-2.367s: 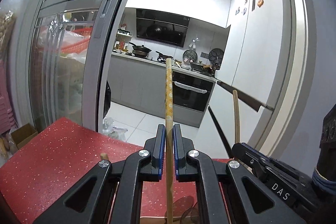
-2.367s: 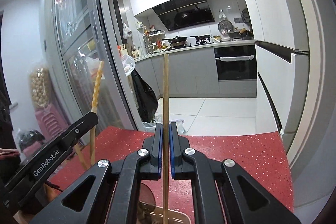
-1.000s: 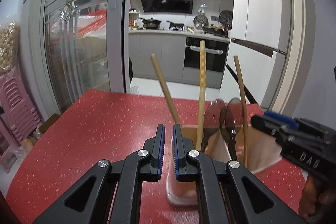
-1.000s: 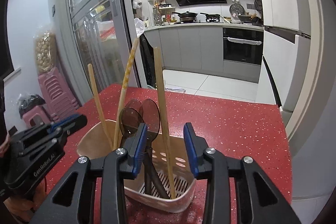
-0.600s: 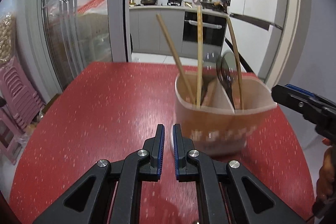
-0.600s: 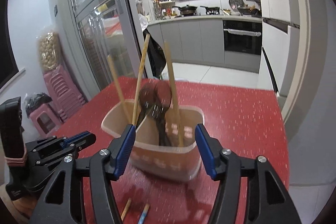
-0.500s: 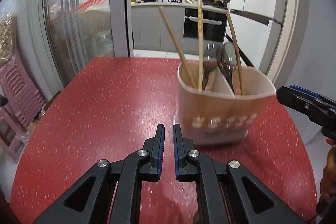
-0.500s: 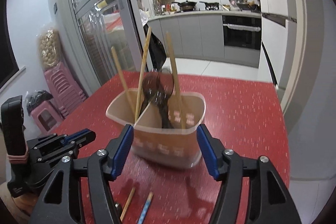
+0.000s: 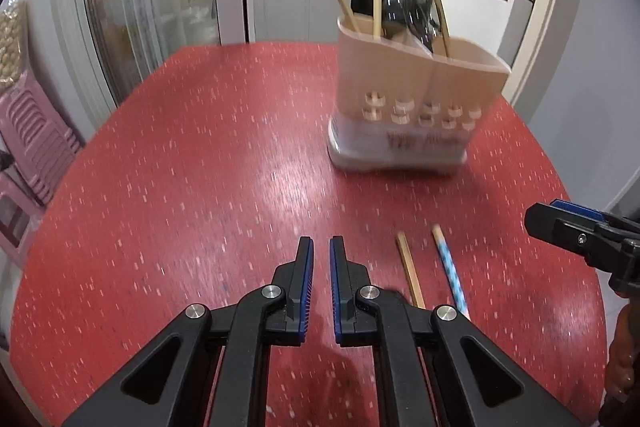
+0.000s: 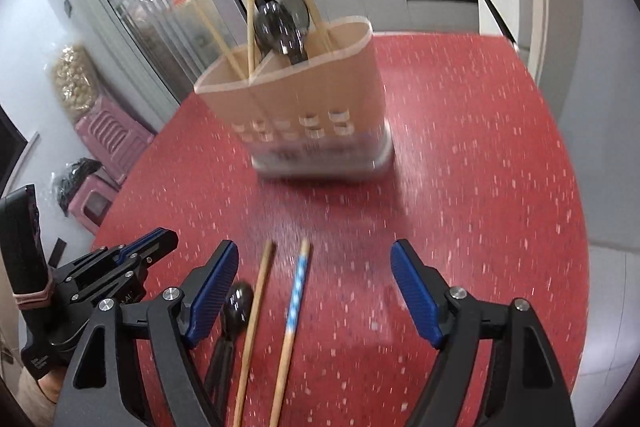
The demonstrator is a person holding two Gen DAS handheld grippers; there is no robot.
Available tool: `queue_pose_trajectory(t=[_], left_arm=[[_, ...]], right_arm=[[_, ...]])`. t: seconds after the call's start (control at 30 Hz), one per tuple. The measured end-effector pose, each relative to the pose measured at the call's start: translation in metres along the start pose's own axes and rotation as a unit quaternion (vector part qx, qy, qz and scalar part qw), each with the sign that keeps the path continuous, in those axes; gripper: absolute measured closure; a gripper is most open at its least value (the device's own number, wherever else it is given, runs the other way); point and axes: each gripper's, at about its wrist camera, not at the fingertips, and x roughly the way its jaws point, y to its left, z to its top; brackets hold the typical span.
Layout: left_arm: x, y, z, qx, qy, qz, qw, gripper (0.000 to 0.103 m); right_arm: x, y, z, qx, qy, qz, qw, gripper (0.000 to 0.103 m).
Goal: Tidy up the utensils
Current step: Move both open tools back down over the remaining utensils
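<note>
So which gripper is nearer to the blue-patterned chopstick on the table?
Right. The right gripper is open with the blue chopstick lying between its fingers. The left gripper is shut, off to the chopstick's left.

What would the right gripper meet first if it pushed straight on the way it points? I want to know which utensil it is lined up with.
Probably the blue-patterned chopstick lying on the red table between the open right gripper fingers, with the plain chopstick just beside it; depth is unclear.
</note>
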Motion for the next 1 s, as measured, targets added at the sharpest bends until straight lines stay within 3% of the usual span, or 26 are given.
queue_pose_trajectory(t=[0.43, 0.47, 0.5, 0.53, 0.67, 1.0], left_arm=[[0.004, 0.011, -0.034, -0.032, 0.034, -0.013, 0.9988, 0.070], [0.005, 0.012, -0.035, -0.034, 0.037, -0.012, 0.9987, 0.059], [0.005, 0.013, -0.037, -0.036, 0.039, -0.010, 0.9985, 0.036], [0.004, 0.015, -0.039, -0.039, 0.042, -0.002, 0.9983, 0.000], [0.001, 0.016, -0.043, -0.031, 0.030, 0.014, 0.9990, 0.000], [0.007, 0.022, -0.052, -0.016, 0.043, 0.027, 0.9986, 0.000]], right_arm=[[-0.003, -0.001, -0.031, 0.018, 0.029, -0.014, 0.999, 0.019], [-0.003, 0.000, -0.033, 0.017, 0.030, -0.014, 0.999, 0.019], [-0.003, 0.002, -0.035, 0.016, 0.032, -0.015, 0.999, 0.019], [-0.002, 0.003, -0.036, 0.015, 0.034, -0.016, 0.999, 0.019], [-0.002, 0.006, -0.043, 0.015, 0.036, -0.009, 0.999, 0.009], [0.006, 0.015, -0.051, 0.003, 0.066, -0.039, 0.997, 0.009]])
